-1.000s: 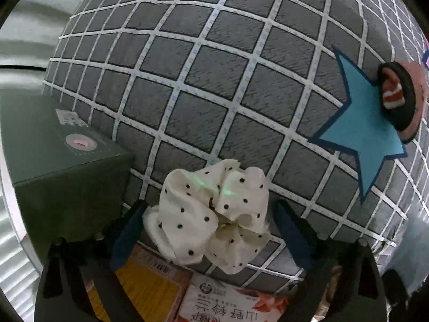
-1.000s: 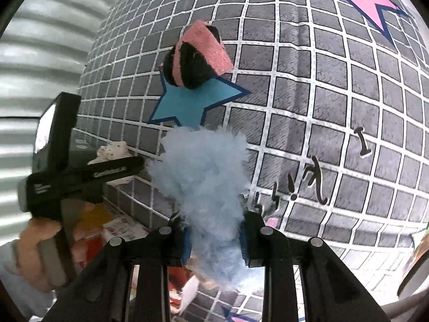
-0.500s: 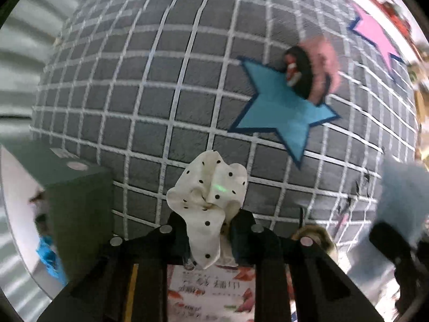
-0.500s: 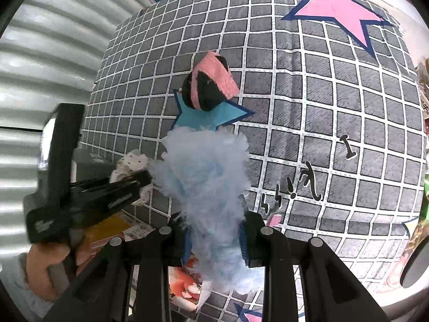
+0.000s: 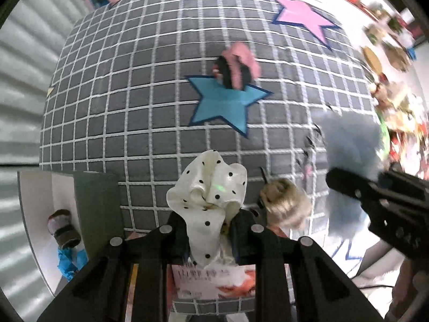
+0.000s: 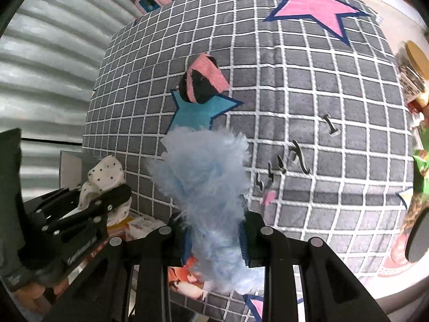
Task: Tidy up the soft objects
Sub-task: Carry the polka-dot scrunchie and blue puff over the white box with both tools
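A white scrunchie with black dots (image 5: 211, 196) is pinched in my left gripper (image 5: 211, 230), lifted above the grey checked mat (image 5: 128, 102); the right wrist view shows the same scrunchie (image 6: 107, 177) in that gripper (image 6: 88, 214) at the left. My right gripper (image 6: 217, 236) is shut on a fluffy light-blue piece (image 6: 206, 177), which appears blurred in the left wrist view (image 5: 351, 145). A pink and black soft object (image 5: 236, 67) lies on the blue star (image 5: 222, 104); in the right wrist view that object (image 6: 203, 81) sits above its star (image 6: 195, 112). A beige fuzzy scrunchie (image 5: 287, 201) lies on the mat.
A dark green box (image 5: 99, 209) stands at the mat's left edge beside a white bin (image 5: 40, 214) with items inside. A pink star (image 6: 313, 2) marks the far right of the mat. Printed packets (image 5: 211, 281) lie under my left gripper. A corrugated wall (image 6: 48, 53) runs along the left.
My left gripper closed on the dotted scrunchie and lifted it off the mat, rolling as it rose. My right gripper rose a little with the blue fluffy piece still held.
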{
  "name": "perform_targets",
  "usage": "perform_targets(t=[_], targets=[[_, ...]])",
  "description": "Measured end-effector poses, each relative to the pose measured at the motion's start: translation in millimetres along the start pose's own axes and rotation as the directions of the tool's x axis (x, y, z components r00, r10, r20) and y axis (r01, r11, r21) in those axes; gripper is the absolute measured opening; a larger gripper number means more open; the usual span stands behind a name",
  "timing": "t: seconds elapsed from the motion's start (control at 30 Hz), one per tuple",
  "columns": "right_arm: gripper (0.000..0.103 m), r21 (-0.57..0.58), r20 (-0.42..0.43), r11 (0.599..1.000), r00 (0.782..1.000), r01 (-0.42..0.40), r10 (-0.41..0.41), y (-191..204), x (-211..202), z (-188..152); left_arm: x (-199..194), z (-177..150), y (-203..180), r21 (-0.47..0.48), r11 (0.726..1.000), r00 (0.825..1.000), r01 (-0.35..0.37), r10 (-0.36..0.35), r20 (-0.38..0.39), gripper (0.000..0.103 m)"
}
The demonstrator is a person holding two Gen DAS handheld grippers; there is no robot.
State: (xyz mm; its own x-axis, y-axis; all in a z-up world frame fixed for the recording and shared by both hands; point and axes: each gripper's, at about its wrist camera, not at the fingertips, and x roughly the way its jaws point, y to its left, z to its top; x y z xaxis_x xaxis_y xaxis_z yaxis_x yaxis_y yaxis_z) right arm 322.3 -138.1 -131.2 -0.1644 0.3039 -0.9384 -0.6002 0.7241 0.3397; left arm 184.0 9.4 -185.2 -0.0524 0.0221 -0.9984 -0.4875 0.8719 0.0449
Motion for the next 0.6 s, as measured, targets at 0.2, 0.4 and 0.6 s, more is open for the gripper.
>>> perform_targets(t=[0.2, 0.4, 0.6], targets=[[0.030, 0.037, -0.006, 0.999, 1.000, 0.024, -0.024, -2.7, -12.9, -29.2, -17.4, -37.5, -26.1, 0.123, 0.991, 0.999, 0.051, -0.052, 0.006, 0.025], [0.030, 0.075, -0.012, 0.996, 0.999, 0.045, -0.044, 0.5, -22.4, -70.4, -34.3, -79.9, -30.4, 0.245, 0.963, 0.993, 0.114, -0.117, -0.004, 0.025], [0.030, 0.100, -0.028, 0.994, 0.999, 0.046, -0.043, 19.7, -17.9, -115.4, -44.7, -127.3, -23.0, 0.334, 0.930, 0.988, 0.151, -0.156, -0.013, 0.025]])
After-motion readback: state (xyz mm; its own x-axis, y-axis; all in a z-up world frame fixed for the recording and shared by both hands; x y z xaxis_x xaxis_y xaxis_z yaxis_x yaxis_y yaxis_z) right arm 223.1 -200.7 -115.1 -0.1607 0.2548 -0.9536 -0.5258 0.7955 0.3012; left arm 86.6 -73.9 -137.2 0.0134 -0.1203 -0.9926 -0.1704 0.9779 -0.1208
